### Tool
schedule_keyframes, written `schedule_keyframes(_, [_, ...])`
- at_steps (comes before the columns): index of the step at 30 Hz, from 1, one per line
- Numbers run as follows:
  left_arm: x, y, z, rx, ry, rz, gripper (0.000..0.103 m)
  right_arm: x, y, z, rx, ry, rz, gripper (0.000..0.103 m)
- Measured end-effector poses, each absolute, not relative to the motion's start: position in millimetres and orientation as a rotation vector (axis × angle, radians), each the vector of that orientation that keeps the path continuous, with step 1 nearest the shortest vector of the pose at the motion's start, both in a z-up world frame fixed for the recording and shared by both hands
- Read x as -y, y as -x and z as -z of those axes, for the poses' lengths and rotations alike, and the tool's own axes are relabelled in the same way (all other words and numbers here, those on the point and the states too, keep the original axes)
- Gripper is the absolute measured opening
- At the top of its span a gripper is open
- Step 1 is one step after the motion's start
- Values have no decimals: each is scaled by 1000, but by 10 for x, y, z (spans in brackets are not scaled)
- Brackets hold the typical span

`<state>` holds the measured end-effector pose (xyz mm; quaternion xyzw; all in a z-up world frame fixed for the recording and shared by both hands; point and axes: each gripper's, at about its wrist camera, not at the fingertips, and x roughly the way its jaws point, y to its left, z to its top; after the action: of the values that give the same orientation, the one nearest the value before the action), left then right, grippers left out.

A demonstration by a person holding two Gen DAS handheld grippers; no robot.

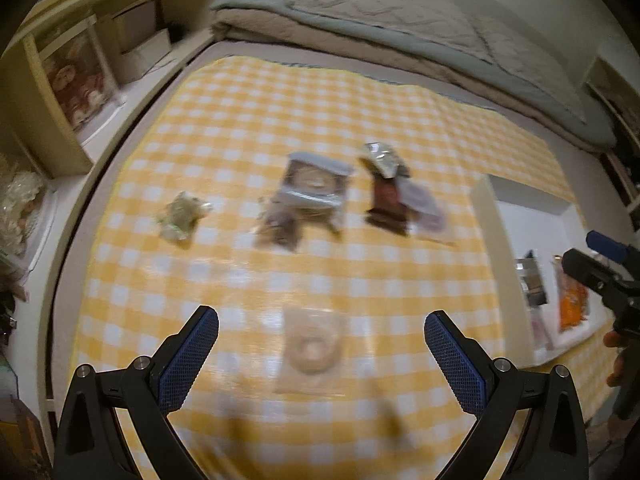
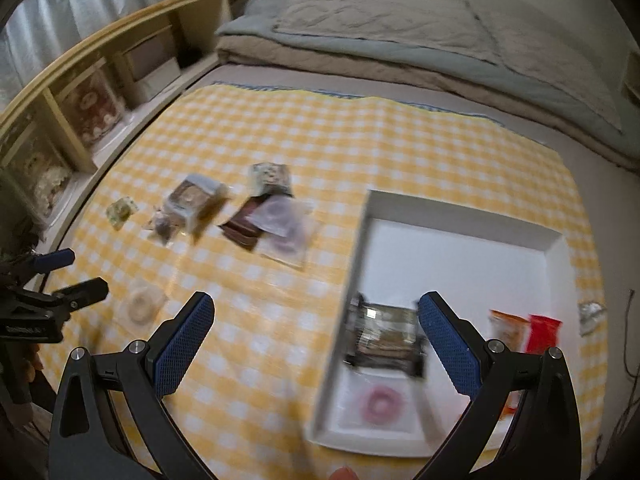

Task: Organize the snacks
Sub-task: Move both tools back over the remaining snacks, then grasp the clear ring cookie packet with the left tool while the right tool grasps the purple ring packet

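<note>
My left gripper (image 1: 322, 318) is open and hovers over a clear packet with a beige ring snack (image 1: 314, 350), which lies on the yellow checked cloth (image 1: 240, 128). Farther off lie a green-white packet (image 1: 182, 216), a grey-blue packet (image 1: 314, 182), a dark brown bar (image 1: 386, 204) and a silver packet (image 1: 382, 160). My right gripper (image 2: 317, 300) is open and empty at the left wall of the white tray (image 2: 460, 232). The tray holds a dark packet (image 2: 384, 336), a pink ring snack packet (image 2: 380, 400), an orange packet (image 2: 508, 328) and a red one (image 2: 542, 332).
A small silver packet (image 2: 592, 316) lies on the cloth right of the tray. Folded bedding (image 1: 400, 32) lies at the far end of the bed. A wooden shelf unit (image 2: 100, 80) with boxes runs along the left side.
</note>
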<state>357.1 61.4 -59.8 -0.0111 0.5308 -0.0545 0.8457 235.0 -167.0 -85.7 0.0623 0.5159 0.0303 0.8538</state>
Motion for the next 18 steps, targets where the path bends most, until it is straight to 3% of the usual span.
schedule_keyframes(18, [-341,-3721,1272,-1157,-306,232,103,1426,-3447,1695,-1264,-481,17,103])
